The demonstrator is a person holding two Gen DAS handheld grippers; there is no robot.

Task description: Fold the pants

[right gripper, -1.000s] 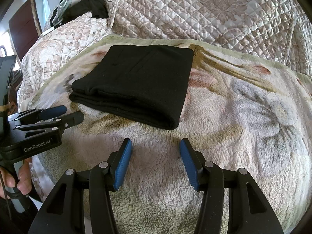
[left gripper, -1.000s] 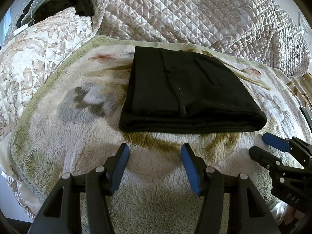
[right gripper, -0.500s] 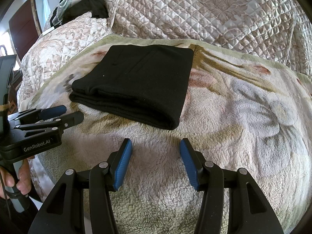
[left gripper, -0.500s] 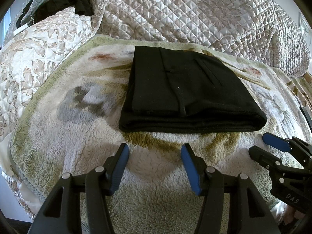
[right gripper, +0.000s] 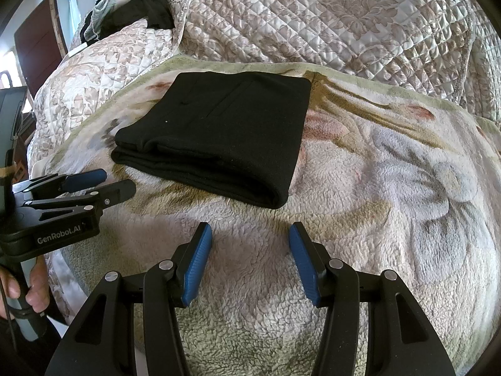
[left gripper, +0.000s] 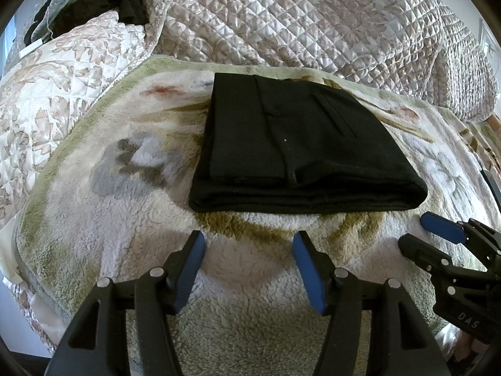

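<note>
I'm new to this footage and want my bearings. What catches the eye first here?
The folded black pants stand out, lying as a neat dark stack on the pale floral fleece blanket. Nearer the cameras, the left gripper, its jaws opening, and the right gripper hover empty over the fleece. A quilted bedspread lies behind.

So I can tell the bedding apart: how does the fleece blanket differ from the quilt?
The fleece blanket is fluffy, with a large flower print and a green border; the quilt is shiny, stitched in small squares, with a small leafy pattern. The blanket lies flat under the folded pants; the quilt is bunched up behind it. Both are pale.
</note>
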